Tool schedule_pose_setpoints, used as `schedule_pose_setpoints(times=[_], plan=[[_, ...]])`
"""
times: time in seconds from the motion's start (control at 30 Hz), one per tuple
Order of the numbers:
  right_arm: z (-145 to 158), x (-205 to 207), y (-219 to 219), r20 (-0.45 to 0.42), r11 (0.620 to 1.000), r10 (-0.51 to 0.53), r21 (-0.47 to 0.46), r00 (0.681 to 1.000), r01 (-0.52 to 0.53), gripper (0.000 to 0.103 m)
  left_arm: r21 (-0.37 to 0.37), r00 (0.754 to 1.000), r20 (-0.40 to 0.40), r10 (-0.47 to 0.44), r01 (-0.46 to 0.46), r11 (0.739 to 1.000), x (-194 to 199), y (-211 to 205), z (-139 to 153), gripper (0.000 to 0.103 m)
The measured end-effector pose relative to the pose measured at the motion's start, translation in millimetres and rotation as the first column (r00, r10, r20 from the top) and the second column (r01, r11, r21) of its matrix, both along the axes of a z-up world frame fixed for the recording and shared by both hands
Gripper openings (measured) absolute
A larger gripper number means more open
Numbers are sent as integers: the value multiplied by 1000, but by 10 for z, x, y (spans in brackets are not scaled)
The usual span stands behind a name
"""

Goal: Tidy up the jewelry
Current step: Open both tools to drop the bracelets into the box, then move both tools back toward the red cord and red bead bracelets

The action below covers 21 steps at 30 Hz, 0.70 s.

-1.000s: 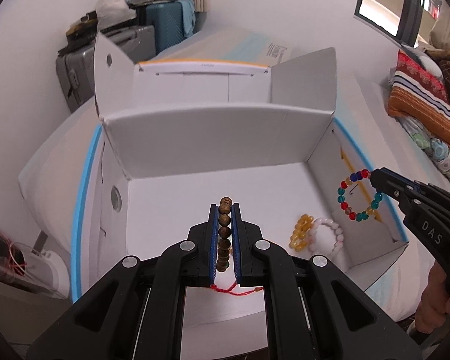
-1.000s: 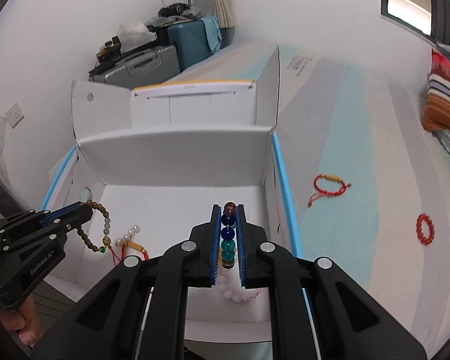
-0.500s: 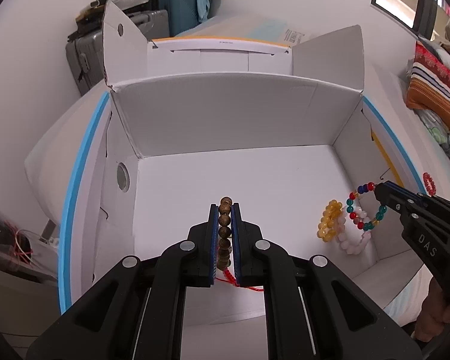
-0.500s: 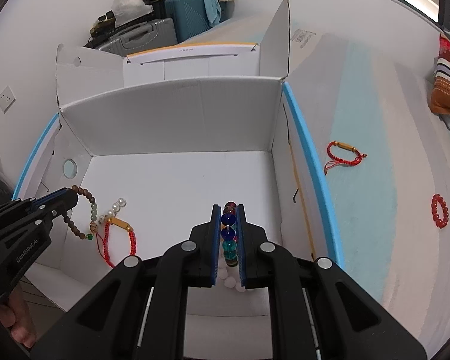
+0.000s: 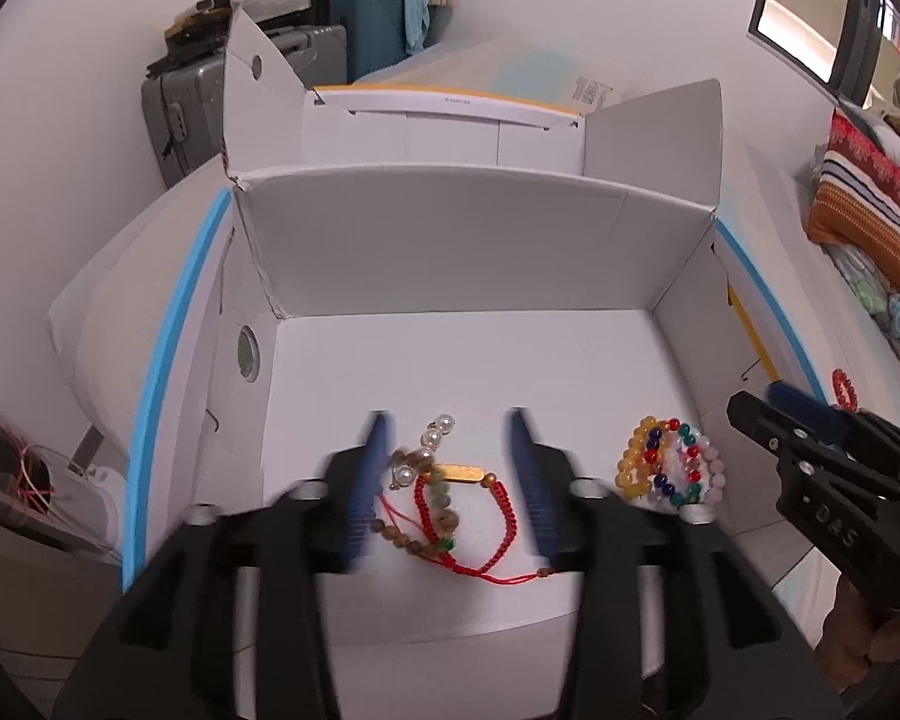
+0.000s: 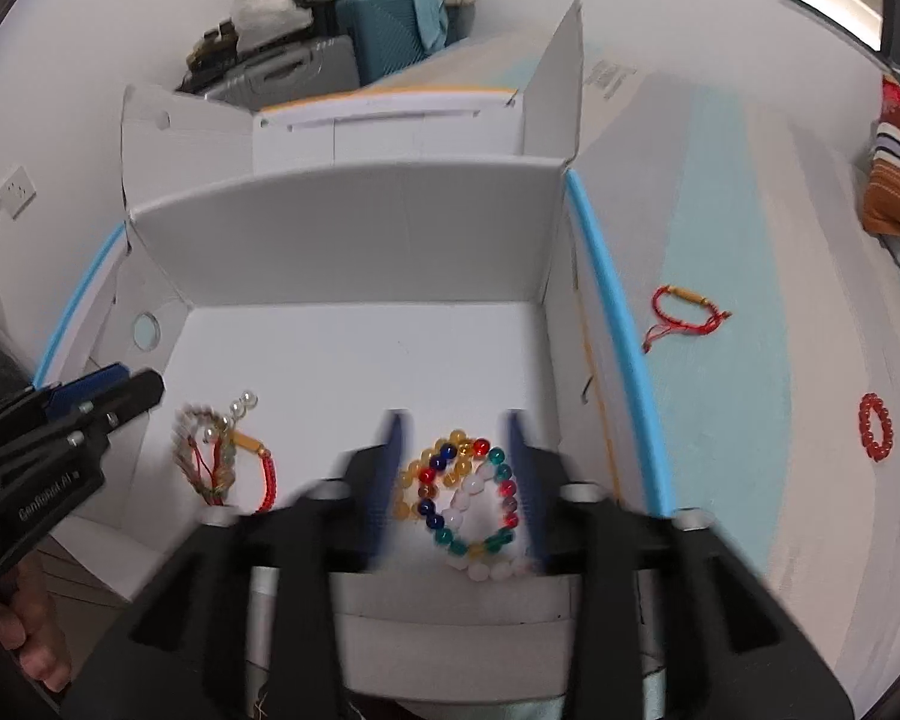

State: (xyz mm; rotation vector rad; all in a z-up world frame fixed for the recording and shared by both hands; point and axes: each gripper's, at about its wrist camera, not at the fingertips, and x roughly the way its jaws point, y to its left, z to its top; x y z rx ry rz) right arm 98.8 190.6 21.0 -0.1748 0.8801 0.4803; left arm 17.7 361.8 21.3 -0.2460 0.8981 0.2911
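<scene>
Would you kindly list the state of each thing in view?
Left claw: open, jaws just opened, holding nothing.
Right claw: open, jaws just opened, holding nothing.
White box: flaps open.
Brown bead bracelet: lying in box.
Multicoloured bracelet: lying in box.
Red bead bracelet: outside box.

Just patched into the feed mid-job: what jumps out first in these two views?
The open white box fills both views. On its floor lie two bright heaps: colourful bead bracelets between the open right gripper, and a brown bead string tangled with red cord and pearls between the open left gripper, both jaws having just been opening. Two red bracelets lie outside on the bed.
</scene>
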Motion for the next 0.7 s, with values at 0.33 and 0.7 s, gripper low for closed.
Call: schedule_pose_setpoints(times=[0.33, 0.7], plan=[[344, -45, -443, 93, 995, -93, 35, 991, 90, 92, 47, 996, 85, 0, -4, 999, -66, -241, 276, 97], [462, -14, -1134, 114, 983, -181, 52, 977, 176, 95, 52, 991, 77, -108, 104, 993, 129, -887, 355, 97]])
